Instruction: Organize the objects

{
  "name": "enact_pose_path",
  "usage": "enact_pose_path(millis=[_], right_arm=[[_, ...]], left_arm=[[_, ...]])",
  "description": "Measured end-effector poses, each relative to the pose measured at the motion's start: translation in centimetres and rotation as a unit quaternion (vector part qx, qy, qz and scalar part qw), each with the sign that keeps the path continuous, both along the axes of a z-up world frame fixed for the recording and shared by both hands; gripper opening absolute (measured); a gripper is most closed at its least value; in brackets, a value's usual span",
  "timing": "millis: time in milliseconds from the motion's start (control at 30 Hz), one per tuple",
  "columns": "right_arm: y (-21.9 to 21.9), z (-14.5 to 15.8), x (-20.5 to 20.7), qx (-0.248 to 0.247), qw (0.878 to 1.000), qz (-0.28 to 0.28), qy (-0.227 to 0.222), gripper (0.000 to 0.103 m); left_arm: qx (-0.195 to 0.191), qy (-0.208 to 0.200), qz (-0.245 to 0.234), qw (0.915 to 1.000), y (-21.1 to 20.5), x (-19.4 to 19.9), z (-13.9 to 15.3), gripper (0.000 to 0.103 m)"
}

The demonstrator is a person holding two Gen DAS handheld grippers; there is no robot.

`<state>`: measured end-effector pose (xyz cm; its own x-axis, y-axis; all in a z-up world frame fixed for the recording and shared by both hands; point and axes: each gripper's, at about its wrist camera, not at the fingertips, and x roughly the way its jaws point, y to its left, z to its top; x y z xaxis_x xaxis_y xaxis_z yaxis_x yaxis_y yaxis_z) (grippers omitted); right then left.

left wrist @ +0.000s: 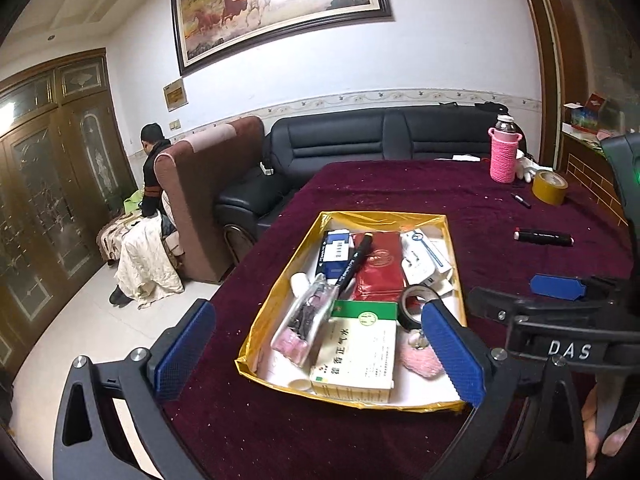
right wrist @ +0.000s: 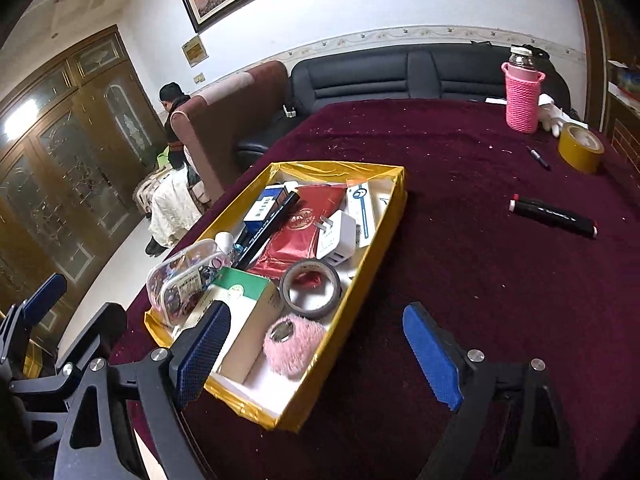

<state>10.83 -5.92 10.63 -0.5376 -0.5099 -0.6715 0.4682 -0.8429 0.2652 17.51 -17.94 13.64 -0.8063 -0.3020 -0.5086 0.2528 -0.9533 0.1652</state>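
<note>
Both your left gripper (left wrist: 316,350) and right gripper (right wrist: 316,356) hang with fingers spread and empty over the near end of the gold tray (right wrist: 372,248), so reach toward two o'clock for the black marker (right wrist: 554,216) lying loose on the maroon cloth (right wrist: 460,280), and pinch its middle.

Glossy gold foil tray (right wrist: 362,240) on matt, plush maroon cloth (right wrist: 480,280).

black sofa (left wrist: 360,136) under framed painting (left wrist: 280,4), white wall.
</note>
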Motion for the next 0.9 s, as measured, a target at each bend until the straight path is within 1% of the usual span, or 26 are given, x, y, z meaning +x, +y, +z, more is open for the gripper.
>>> enact_pose_path(millis=[67, 533, 600, 767, 900], right_arm=[[0.3, 0.0, 0.5, 0.002, 1.0, -0.003, 0.004, 0.093], [1.6, 0.1, 2.0, 0.01, 1.0, -0.023, 0.014, 0.094], [1.8, 0.2, 2.0, 0.013, 0.999, -0.029, 0.017, 0.095], [4.0, 0.0, 0.9, 0.012, 0.998, -0.058, 0.011, 0.095], [6.9, -0.3, -0.5, 0.005, 0.995, -0.096, -0.002, 0.095]], left_arm=[[-0.004, 0.0, 0.0, 1.0, 0.4, 0.3, 0.1, 0.103], [0.001, -0.005, -0.004, 1.0, 0.9, 1.1, 0.0, 0.103], [0.007, -0.01, -0.006, 0.9999, 0.9, 1.0, -0.2, 0.103], [0.032, -0.025, -0.022, 0.9989, 1.0, 0.4, -0.9, 0.103], [0.034, -0.038, -0.035, 0.9981, 1.7, -0.7, -1.7, 0.103]])
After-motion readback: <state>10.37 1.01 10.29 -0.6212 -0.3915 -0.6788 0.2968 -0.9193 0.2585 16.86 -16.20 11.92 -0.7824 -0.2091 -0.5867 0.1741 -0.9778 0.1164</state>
